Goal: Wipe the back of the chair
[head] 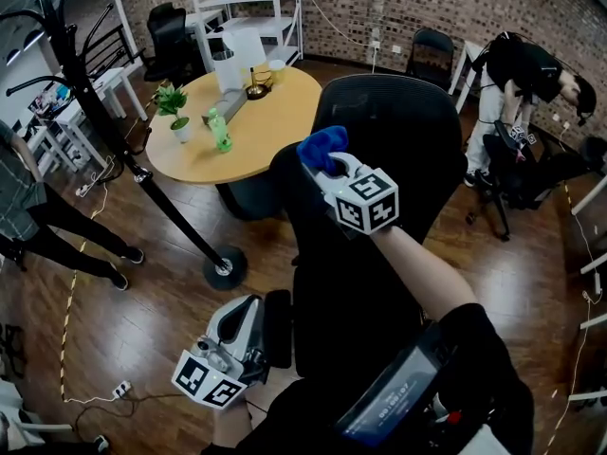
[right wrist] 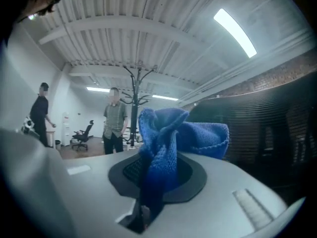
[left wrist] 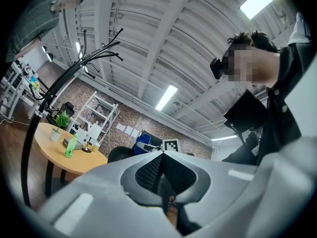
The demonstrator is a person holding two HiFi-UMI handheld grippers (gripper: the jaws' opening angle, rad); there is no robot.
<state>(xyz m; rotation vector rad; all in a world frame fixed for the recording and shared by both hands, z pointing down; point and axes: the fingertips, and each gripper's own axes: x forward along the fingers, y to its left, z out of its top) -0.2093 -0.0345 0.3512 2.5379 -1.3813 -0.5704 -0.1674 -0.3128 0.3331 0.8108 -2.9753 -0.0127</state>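
A black mesh-backed office chair (head: 398, 140) stands in front of me in the head view, its back turned toward me. My right gripper (head: 327, 164) is shut on a blue cloth (head: 322, 147), held at the upper left edge of the chair back. In the right gripper view the blue cloth (right wrist: 168, 143) bunches up between the jaws, with the dark mesh of the chair (right wrist: 277, 133) to the right. My left gripper (head: 248, 325) hangs low beside the chair's armrest (head: 278, 325), shut with nothing in it; its jaws meet in the left gripper view (left wrist: 162, 155).
A round wooden table (head: 237, 121) with a plant, a green bottle and a box stands behind the chair. A black coat stand (head: 142, 173) leans at the left. A person (head: 43, 221) stands at far left; another (head: 531, 74) bends over at the right.
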